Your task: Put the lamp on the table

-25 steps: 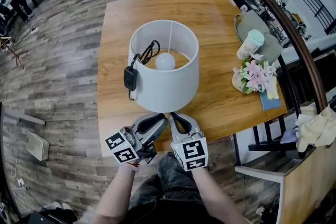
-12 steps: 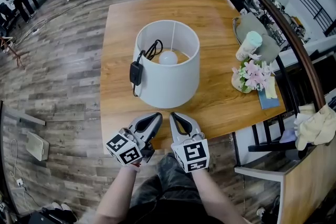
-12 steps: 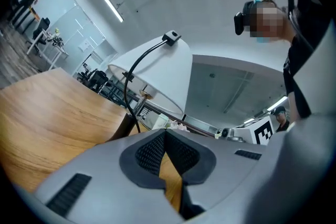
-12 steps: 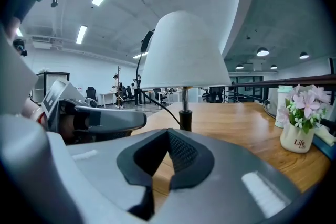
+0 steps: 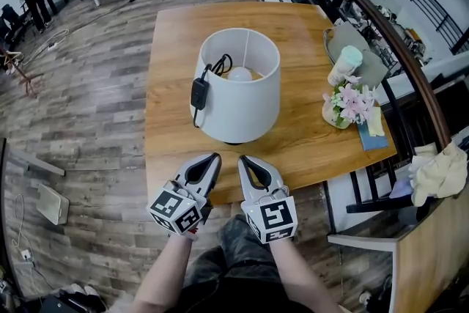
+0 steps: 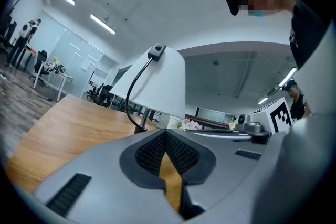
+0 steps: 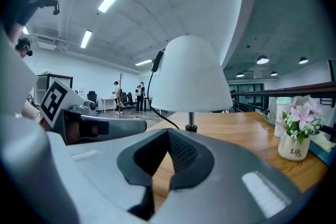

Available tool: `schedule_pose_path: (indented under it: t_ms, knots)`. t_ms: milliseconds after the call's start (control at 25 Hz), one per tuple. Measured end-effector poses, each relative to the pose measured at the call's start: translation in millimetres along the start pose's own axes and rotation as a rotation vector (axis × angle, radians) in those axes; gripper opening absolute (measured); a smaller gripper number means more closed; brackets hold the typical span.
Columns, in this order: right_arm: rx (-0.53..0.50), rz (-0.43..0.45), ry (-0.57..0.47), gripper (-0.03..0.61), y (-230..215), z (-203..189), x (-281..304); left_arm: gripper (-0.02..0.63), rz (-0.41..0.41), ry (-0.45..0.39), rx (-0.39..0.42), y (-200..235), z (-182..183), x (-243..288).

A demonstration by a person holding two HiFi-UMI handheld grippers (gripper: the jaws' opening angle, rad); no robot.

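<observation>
Head view: we see the lamp (image 5: 240, 88) upright on the counter (image 5: 308, 135) (cord (image 5: 212, 70) draped over it).
Left tool (image 5: 213, 157): pressed together, empty, just short of the lamp.
Right tool (image 5: 242, 158): pressed together, empty, alongside.

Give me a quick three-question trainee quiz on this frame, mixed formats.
1. True or false: the lamp stands upright on the table.
2. What hangs over the lamp's top rim? A) a towel B) a black cord with a switch C) a ribbon
3. Fill in: the right gripper has its jaws ____, with nothing between them.
Key: 1 true; 2 B; 3 shut.
</observation>
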State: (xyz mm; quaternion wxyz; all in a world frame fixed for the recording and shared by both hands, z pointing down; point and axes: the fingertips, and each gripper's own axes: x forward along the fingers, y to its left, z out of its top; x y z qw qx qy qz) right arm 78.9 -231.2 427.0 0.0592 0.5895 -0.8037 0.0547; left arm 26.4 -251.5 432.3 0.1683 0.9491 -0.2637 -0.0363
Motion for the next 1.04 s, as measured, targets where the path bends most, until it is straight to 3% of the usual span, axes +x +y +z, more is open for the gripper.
schedule_pose_path:
  t_ms: [240, 1040]
  knots:
    - [-0.051, 0.004, -0.047, 0.008, 12, 22, -10, -0.003, -0.003, -0.013, 0.040, -14, 15, -4]
    - [-0.051, -0.004, -0.141, 0.008, 23, 54, -52, -0.003, 0.030, -0.054, 0.142, -47, 36, -29]
